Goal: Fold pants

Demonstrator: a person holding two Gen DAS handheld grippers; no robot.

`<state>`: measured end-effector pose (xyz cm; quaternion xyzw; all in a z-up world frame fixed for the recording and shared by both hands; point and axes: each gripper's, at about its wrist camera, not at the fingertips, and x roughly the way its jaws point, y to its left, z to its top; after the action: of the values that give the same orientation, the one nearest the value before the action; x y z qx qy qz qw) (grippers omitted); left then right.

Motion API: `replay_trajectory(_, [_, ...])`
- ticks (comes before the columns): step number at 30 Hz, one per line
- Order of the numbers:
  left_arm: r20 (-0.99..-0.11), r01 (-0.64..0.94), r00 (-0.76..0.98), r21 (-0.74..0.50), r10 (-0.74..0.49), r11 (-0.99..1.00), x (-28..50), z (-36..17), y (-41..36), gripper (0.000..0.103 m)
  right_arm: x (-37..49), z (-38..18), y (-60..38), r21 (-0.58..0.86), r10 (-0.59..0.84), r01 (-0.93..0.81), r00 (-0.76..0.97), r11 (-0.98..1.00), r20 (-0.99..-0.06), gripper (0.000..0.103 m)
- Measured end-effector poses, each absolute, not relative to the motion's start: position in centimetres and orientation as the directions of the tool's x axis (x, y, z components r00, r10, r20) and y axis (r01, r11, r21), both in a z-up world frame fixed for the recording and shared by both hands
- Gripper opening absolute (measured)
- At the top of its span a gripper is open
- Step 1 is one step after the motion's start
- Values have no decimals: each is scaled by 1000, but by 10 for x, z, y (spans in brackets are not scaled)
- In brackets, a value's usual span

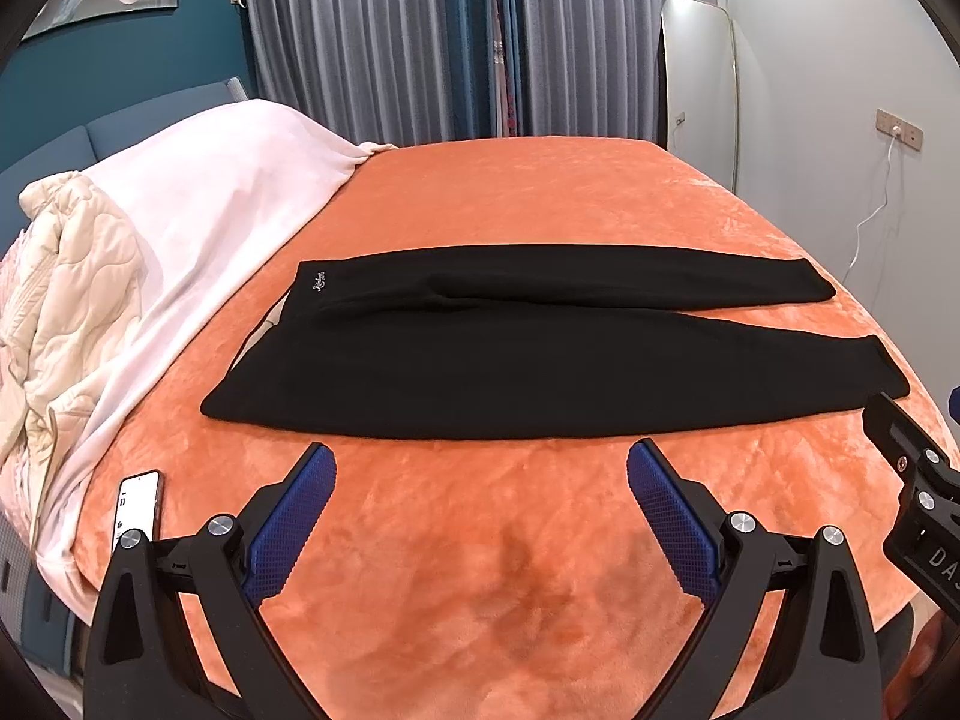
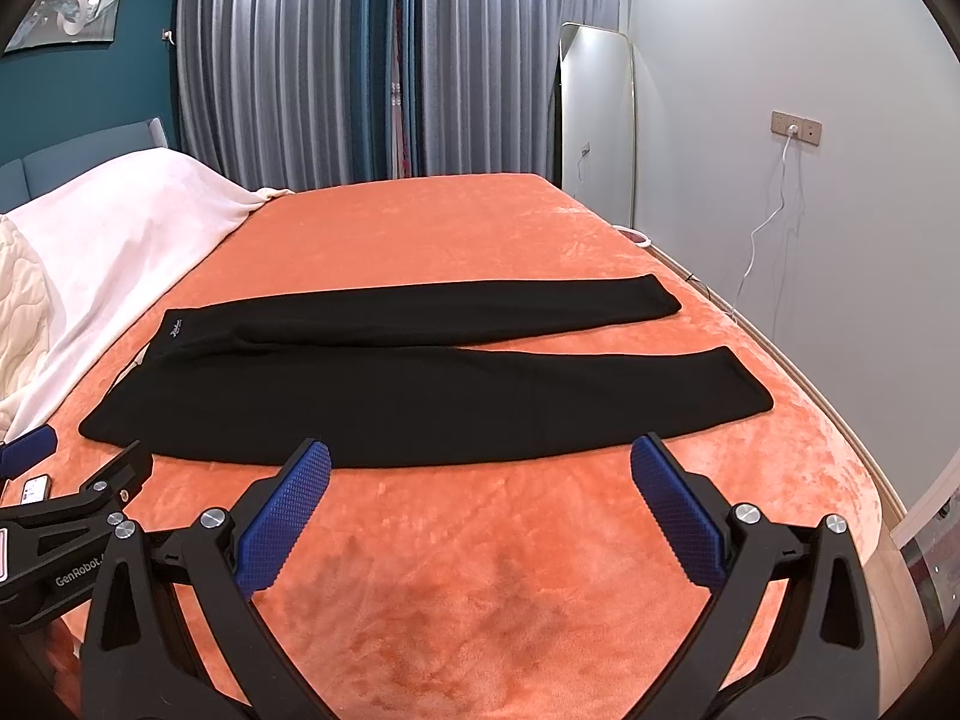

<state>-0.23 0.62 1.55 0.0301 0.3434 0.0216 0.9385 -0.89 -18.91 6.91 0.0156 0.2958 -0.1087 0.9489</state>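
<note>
Orange bed cover (image 1: 540,210) under flat black pants (image 1: 480,372); left gripper (image 1: 480,468) and right gripper (image 2: 480,462) jaws wide apart, empty.

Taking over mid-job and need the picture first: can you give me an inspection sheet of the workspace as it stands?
Surface: orange blanket over the bed, bare in front of both grippers.
Job's things: black pants laid flat, unfolded, waistband left, legs right, slightly apart.
Clutter: phone near the left edge; white blanket and quilted comforter heaped left.
Grippers: left gripper open, empty; right gripper open, empty; both short of the pants.
Cables: white charging cable hanging from the wall socket.
Surroundings: curtains, leaning mirror.
</note>
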Motion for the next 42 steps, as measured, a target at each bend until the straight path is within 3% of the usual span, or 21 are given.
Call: replay_trajectory(42, [-692, -25, 719, 75, 71, 997, 44, -4, 1, 96, 30, 45, -203, -19, -181, 218, 759, 976, -626, 98])
